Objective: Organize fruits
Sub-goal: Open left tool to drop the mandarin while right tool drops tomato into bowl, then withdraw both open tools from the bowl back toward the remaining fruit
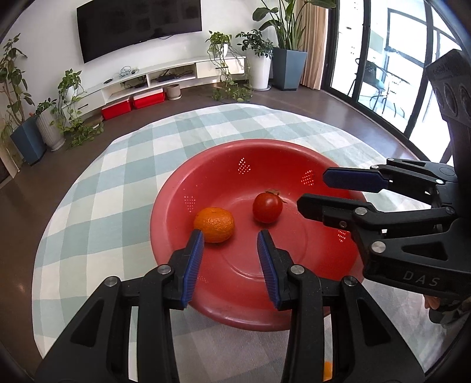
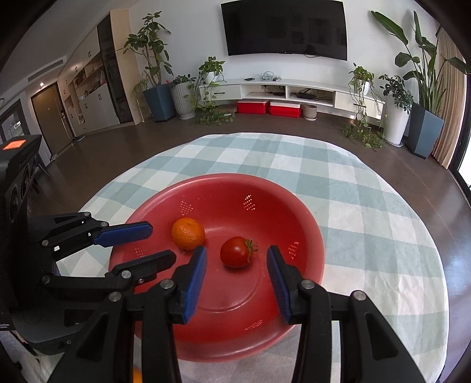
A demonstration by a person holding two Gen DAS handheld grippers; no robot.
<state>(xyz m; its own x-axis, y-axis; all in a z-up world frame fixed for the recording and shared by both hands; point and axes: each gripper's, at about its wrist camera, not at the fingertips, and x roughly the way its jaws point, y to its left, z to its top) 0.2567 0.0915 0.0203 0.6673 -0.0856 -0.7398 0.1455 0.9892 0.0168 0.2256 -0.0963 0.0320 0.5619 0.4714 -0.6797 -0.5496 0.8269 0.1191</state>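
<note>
- A mandarin [image 1: 214, 224] and a tomato [image 1: 267, 207] lie side by side, apart from each other, on the floor of a red bowl [image 1: 223, 159].
- In the right wrist view the mandarin [image 2: 188, 233] is toward the bowl's left wall and the tomato [image 2: 237, 252] nearer the middle, its green stem pointing right.
- The bowl [image 2: 306, 212] has small clusters of drain holes in its wall and stands on the checked cloth [image 2: 368, 206] that covers the round counter, toward the near edge.
- The left gripper [image 1: 230, 235] hangs over the near part of the bowl, pointing down at the fruit; its jaws stand apart with nothing between them, and the left pad tip is just beside the mandarin in that view, though contact cannot be told.
- The right gripper [image 2: 237, 250] also points down into the bowl; its jaws are apart, the tomato shows between the two blue pads but neither pad presses on it.
- Each gripper shows in the other's view: the right one [image 1: 310, 190] enters from the right over the bowl's rim, the left one [image 2: 163, 240] from the left.
- A small patch of orange [image 1: 327, 369] shows at the bottom edge, below the left gripper; what it is cannot be told.
- Beyond the counter are a dark floor, a TV [image 2: 284, 28] on the wall, a low white shelf [image 2: 294, 90], two red boxes [image 2: 269, 107] and potted plants [image 2: 424, 76].
</note>
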